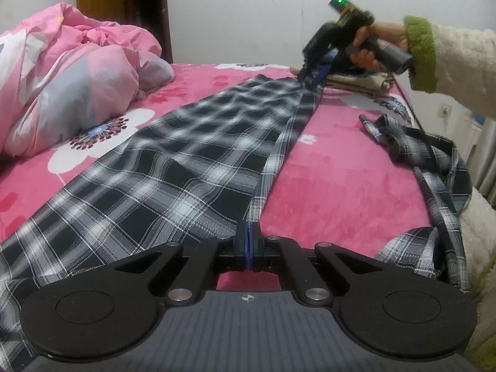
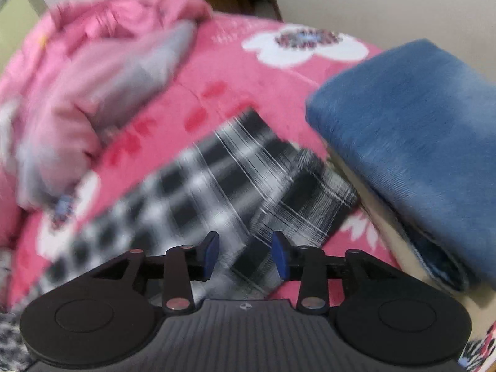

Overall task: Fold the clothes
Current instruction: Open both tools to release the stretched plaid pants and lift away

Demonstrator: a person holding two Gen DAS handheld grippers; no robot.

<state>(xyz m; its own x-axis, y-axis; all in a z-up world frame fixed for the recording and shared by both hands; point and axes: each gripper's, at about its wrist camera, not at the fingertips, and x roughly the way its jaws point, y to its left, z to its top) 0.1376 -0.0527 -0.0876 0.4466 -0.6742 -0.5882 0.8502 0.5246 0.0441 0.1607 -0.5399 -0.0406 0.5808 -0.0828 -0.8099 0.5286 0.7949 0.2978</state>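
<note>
A black-and-white plaid shirt (image 1: 173, 161) lies stretched lengthwise on the pink flowered bed (image 1: 341, 179). My left gripper (image 1: 248, 235) is shut on the shirt's near folded edge. My right gripper (image 1: 313, 74), seen in the left wrist view, hovers at the shirt's far end. In the right wrist view the right gripper (image 2: 245, 254) is open just above the plaid cloth (image 2: 235, 167), which is blurred. A plaid sleeve (image 1: 434, 155) lies bunched and trailing at the bed's right edge.
A rumpled pink duvet (image 1: 68, 80) is heaped at the far left. A folded blue garment (image 2: 409, 142) sits on a folded cream one (image 1: 359, 82) at the far right of the bed. A white wall stands behind.
</note>
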